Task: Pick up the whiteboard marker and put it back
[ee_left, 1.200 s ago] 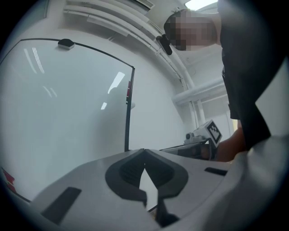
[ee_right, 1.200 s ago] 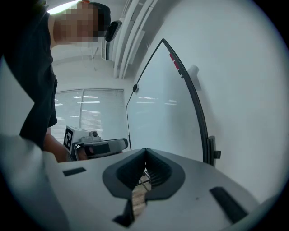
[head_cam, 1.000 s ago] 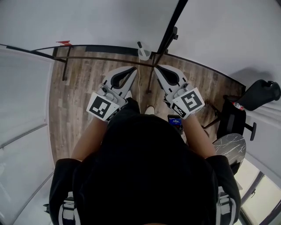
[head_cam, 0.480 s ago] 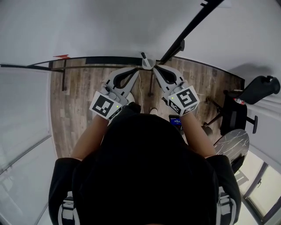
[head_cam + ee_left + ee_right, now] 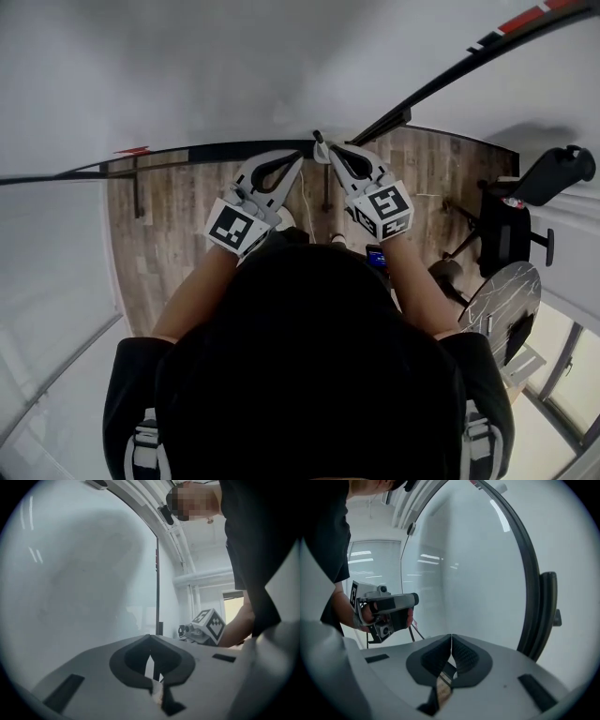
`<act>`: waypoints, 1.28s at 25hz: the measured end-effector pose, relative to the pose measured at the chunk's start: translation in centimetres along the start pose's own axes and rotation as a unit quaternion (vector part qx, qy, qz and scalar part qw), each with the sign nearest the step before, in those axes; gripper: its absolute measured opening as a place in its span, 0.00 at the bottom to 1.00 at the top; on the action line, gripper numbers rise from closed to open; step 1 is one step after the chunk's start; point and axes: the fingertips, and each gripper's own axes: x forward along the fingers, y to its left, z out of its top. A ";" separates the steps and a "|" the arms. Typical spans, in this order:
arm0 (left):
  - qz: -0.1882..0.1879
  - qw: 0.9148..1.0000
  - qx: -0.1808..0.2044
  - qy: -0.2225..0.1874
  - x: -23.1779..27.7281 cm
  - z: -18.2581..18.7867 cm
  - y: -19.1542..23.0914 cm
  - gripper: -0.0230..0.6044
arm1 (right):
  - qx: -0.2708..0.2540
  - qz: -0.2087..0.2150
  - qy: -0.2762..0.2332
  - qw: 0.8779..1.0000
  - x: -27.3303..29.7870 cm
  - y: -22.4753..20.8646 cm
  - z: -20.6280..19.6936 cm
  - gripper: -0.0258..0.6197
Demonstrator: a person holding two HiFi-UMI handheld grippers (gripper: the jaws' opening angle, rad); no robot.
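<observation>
Approach seemed the step in hand: left gripper (image 5: 300, 157) and right gripper (image 5: 331, 150), jaws together on nothing, flanked the whiteboard marker (image 5: 318, 142) at the whiteboard's (image 5: 187, 66) lower edge. Next, 1 gripper likely had to open around it.

Stretched forward on bent arms: left gripper (image 5: 300, 157) and right gripper (image 5: 331, 150), tips nearly meeting, jaws pressed together, empty.
</observation>
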 end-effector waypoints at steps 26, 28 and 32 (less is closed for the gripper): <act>-0.047 0.999 -0.012 0.014 1.0 -3.7 3.2 0.04 | -0.004 -0.053 0.128 0.990 7.1 -2.7 -7.1 0.17; -0.045 0.999 -0.014 0.010 1.0 -3.9 3.3 0.04 | -0.001 -0.054 0.134 0.990 7.3 -2.8 -7.7 0.17; -0.047 0.999 -0.012 0.009 1.0 -4.1 3.6 0.04 | -0.002 -0.057 0.139 0.989 7.9 -3.0 -8.4 0.17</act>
